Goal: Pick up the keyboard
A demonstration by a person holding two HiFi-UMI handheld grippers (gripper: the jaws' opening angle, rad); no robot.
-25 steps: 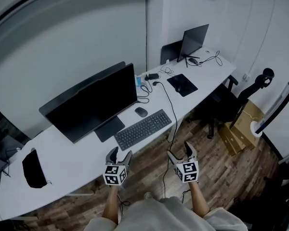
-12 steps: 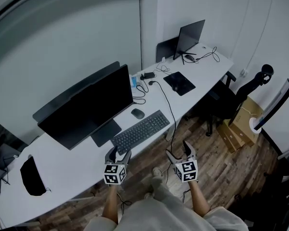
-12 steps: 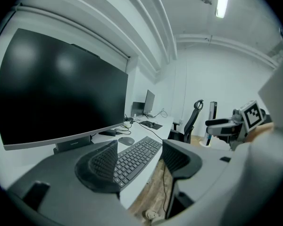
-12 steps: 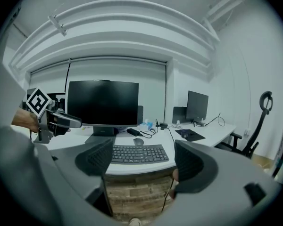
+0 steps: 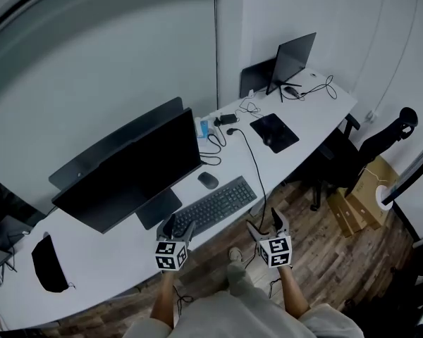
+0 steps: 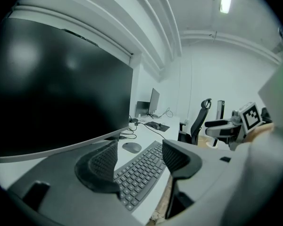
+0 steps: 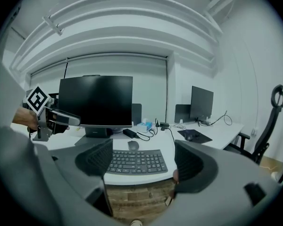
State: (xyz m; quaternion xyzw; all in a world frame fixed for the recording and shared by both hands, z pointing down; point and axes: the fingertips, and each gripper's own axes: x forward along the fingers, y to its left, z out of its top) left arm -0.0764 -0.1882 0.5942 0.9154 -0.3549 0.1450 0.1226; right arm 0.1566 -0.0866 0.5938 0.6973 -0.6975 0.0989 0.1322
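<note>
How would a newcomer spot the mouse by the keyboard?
Start at the big monitor on the long white desk. The keyboard lies before its right end; the mouse sits just behind that, on bare desk, unlike the second mouse on the black mat.

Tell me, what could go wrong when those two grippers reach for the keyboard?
The mouse sits behind the keyboard and might get knocked. A black cable runs past the keyboard's right end and could snag. Gripped at one end, the long keyboard may tilt and slip.
</note>
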